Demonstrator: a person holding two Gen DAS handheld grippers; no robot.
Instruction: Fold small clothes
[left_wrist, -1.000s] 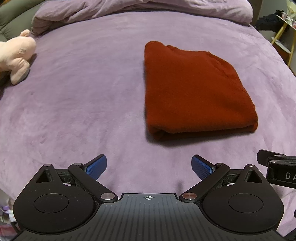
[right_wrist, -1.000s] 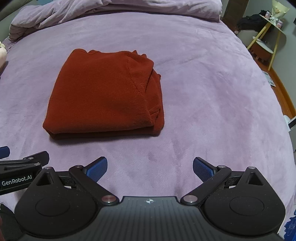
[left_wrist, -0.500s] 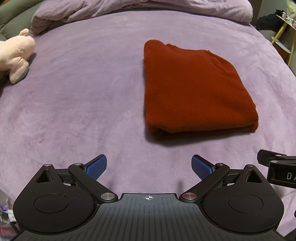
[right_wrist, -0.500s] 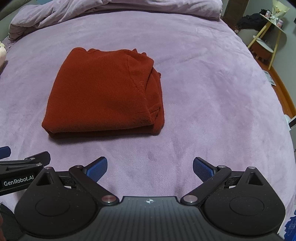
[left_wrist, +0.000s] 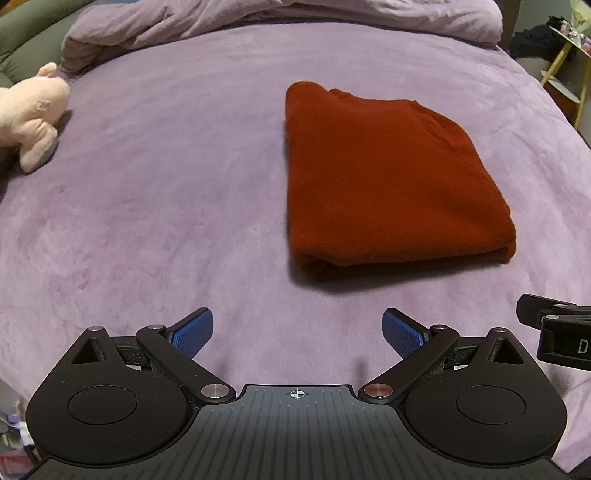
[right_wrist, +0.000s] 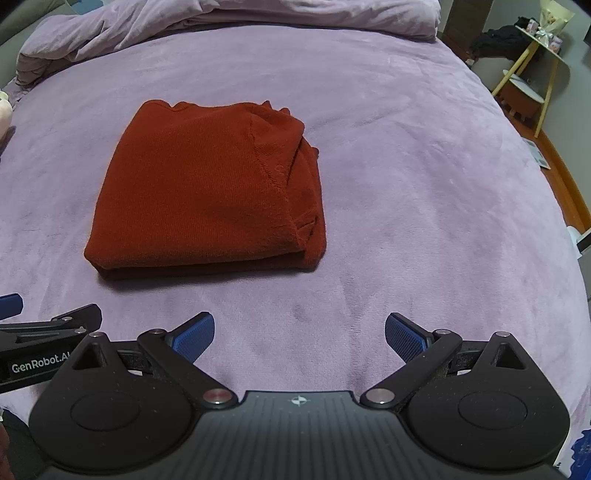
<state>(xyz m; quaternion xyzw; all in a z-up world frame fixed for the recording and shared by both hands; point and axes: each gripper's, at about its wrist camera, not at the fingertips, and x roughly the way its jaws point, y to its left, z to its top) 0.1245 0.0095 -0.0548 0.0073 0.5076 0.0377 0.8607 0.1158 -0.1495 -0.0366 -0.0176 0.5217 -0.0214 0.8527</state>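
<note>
Your left gripper (left_wrist: 297, 332) and right gripper (right_wrist: 299, 334) sit at the bottom of each frame, jaws spread wide, holding nothing. Above them, mid-frame, the folded red garment (right_wrist: 207, 192) lies on the purple blanket (right_wrist: 424, 166). Nudge its loose right-hand layers and the fold may well slump open.

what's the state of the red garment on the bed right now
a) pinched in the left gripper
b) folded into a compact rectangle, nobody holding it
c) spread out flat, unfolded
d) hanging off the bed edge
b: the red garment lies as a layered rectangle on the purple bed cover, with both the left gripper and right gripper open and short of it.
</note>
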